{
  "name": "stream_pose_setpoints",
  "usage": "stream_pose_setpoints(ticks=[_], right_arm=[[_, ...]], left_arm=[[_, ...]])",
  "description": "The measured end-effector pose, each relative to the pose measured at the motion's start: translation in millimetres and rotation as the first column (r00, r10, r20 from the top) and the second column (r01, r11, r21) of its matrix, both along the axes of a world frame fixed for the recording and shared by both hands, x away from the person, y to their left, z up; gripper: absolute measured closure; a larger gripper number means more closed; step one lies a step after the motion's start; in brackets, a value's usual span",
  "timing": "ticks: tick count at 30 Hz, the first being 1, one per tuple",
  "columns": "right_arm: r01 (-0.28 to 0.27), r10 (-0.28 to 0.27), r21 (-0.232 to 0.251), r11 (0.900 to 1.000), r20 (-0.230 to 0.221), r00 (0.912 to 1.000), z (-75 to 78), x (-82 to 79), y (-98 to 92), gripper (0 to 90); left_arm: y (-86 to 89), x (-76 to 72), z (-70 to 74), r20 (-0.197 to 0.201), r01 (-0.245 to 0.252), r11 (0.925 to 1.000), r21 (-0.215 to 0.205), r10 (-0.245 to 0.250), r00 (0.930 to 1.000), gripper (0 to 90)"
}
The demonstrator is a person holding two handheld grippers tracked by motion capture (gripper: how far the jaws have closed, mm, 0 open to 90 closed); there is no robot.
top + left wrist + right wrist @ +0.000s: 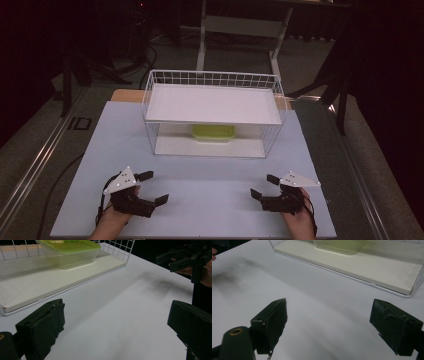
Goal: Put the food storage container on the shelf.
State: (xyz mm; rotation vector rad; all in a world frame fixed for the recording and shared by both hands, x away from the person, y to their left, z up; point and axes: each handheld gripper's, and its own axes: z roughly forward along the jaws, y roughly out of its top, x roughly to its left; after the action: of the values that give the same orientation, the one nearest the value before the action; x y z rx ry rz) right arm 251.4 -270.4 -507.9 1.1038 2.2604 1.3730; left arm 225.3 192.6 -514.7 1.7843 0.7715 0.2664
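A white wire rack (214, 80) stands at the back middle of the table, with a white board on top and another as its lower shelf. A clear tub with a green lid (213, 132) sits on that lower shelf (50, 280), toward the back. The tub (68, 252) lies ahead of my left gripper (117, 325), and the tub (339, 245) lies ahead of my right gripper (329, 322). My left gripper (153, 188) rests near the front left, open and empty. My right gripper (264, 186) rests near the front right, also open and empty.
The pale table top (210, 180) lies bare between the grippers and the rack. In the left gripper view the other hand's gripper (186, 258) shows at the upper right. Dark floor, a floor rail (35, 165) and table legs (201, 45) surround the table.
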Motion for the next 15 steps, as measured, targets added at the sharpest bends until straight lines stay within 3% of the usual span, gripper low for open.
stream_pose_setpoints(ticks=[4, 10, 15], right_arm=[[-0.009, 0.009, 0.011, 1.000, 0.012, 0.9999, 0.9, 0.0, -0.5, 14.5], [-0.002, 0.000, 0.024, 1.000, 0.066, 0.9978, 4.0, -0.9, -0.2, 13.4], [-0.012, 0.011, 0.015, 1.000, 0.057, 0.9983, 2.0, -0.4, 1.5, 13.4]], left_arm=[[0.8, 0.1, 0.1, 0.005, -0.005, 1.0000, -0.005, 0.005, 1.0000, 2.0], [3.2, 1.3, -1.3, 0.010, -0.013, 0.9999, -0.007, 0.013, 0.9999, 2.0], [2.3, 1.0, -2.4, 0.012, -0.010, 0.9999, -0.001, 0.010, 0.9999, 2.0]])
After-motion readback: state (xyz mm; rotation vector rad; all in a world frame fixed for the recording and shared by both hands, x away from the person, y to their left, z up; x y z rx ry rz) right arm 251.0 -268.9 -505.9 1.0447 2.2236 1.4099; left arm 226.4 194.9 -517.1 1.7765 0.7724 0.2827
